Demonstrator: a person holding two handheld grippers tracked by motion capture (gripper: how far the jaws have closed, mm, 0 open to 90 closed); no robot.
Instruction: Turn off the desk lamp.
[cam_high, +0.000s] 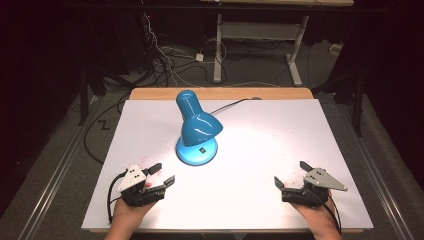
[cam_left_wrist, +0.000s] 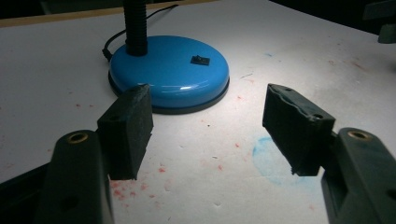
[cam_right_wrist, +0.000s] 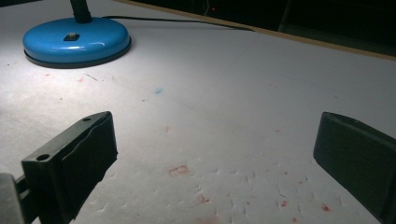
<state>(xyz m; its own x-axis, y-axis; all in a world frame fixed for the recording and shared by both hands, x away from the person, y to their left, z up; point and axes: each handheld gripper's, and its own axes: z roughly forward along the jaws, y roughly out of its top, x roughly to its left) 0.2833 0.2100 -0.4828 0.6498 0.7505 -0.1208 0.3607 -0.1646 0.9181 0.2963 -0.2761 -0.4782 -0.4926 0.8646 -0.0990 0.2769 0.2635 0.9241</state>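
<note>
Two hands enter the high view from the bottom edge, each holding a black two-jaw gripper low over the near part of a white sheet (cam_high: 260, 150) that covers a wooden table (cam_high: 220, 93). Left gripper (cam_high: 161, 174): near left corner of the sheet, grey three-cornered plate on top, cable looping off its left side, jaws spread apart and holding nothing. Right gripper (cam_high: 291, 174): near right corner, same plate, jaws likewise parted and empty. Blue desk lamp (cam_high: 197, 127): stands on the sheet left of centre and nearer the far edge, round base flat on the sheet, shade tilted down and casting a bright pool of light toward the right; its black cord (cam_high: 231, 105) runs off to the far edge. Lamp sits well apart from the right gripper and near, though not touching, the left one. Dark floor beyond the table with tangled cables (cam_high: 165, 55) and a white desk frame (cam_high: 260, 35). Left gripper view: two black padded jaws rise from the bottom, wide apart, nothing between them; lamp base (cam_left_wrist: 170, 74) lies just beyond them, glossy blue with a small black switch (cam_left_wrist: 200, 59) on top and a ribbed black neck (cam_left_wrist: 135, 25) rising at its left rear; sheet shows red specks and a faint blue smear (cam_left_wrist: 271, 158). Right gripper view: jaws set far apart at the lower corners, empty; lamp base at upper left, well away; sheet marked with scattered red spots.
</note>
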